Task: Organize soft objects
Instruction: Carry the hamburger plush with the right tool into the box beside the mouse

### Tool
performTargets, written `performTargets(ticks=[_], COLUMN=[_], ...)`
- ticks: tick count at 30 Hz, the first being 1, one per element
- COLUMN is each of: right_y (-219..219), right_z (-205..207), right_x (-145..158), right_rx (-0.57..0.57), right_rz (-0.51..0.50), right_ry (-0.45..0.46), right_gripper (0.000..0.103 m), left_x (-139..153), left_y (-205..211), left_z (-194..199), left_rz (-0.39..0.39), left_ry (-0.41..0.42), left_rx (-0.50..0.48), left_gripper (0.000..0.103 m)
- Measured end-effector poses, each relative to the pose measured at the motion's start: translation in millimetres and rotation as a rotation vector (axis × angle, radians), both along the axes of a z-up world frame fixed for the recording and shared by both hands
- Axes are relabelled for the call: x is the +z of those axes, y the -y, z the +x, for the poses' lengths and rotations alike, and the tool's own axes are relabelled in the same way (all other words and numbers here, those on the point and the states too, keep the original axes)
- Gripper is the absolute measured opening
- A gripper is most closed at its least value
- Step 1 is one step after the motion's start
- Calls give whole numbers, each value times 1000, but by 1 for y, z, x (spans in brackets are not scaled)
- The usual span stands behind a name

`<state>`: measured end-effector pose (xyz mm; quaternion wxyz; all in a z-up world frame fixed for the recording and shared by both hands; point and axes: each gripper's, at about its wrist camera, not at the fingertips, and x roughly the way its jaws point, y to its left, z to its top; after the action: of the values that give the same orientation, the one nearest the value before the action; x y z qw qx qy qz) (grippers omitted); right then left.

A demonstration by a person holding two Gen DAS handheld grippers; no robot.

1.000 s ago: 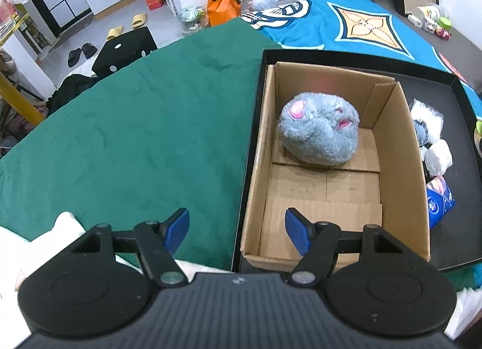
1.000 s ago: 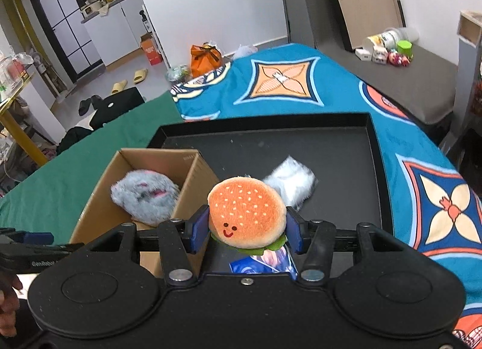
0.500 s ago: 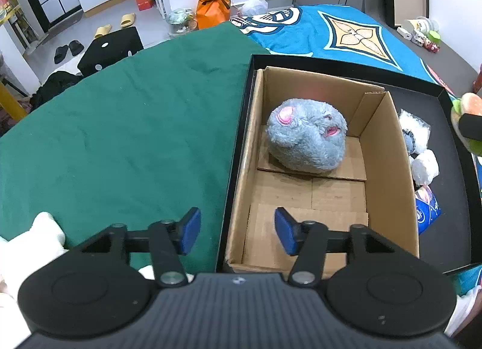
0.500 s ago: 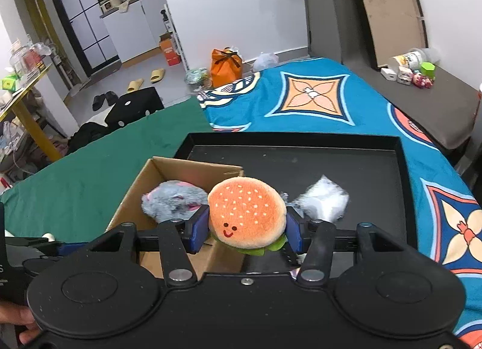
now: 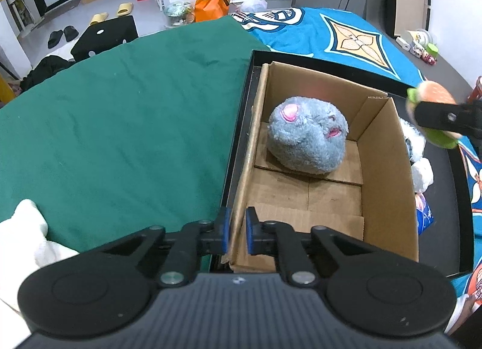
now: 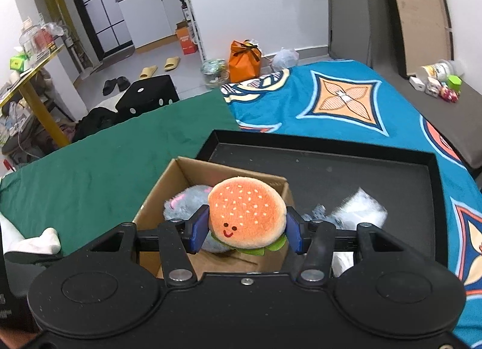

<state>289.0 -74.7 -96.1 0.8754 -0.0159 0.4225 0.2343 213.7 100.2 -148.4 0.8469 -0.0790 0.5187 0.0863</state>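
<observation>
A brown cardboard box (image 5: pixel 388 192) stands in the left part of a black tray (image 6: pixel 433 186). Inside it lies a grey plush mouse (image 5: pixel 307 138). My left gripper (image 5: pixel 236 234) is shut on the box's left wall near its front corner, one blue pad on each side of the cardboard. My right gripper (image 6: pixel 246 230) is shut on a plush hamburger (image 6: pixel 246 213) with a smiling face, held above the box's right wall. The hamburger (image 5: pixel 433 102) also shows at the right edge of the left wrist view, with the grey mouse (image 6: pixel 186 201) just behind it in the right wrist view.
White fluffy soft things (image 6: pixel 358 207) and a blue packet (image 5: pixel 423 218) lie in the tray right of the box. The tray rests on a green cloth (image 5: pixel 120 114) and a blue patterned blanket (image 6: pixel 346 102). White cloth (image 5: pixel 27 234) lies at the near left.
My left gripper went from open to shut on the box's left wall. My right gripper carried the hamburger leftward, from over the tray to above the box.
</observation>
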Motion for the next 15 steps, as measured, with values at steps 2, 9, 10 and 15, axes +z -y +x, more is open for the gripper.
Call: performTargets(ticks=[2,9,10,15], right_y=[-6,-9,-6,12], right_z=[3,6,6,5], right_x=[3,6,5,-3], right_rx=[9,-15,-24,-61], right_rz=[3,-26,-25,-31], right_ry=[5,41,34,4], right_gripper=[54,79,79,79], left_x=[0,-1,-2,-2], left_y=[-1,-5,-6,-6], left_z=[0,0,0,1], left_rz=[-6,-25,-29,-33], left_ry=[2,5,4,-2], left_rx=[4,2,3,1], left_gripper=[10,10,10,10])
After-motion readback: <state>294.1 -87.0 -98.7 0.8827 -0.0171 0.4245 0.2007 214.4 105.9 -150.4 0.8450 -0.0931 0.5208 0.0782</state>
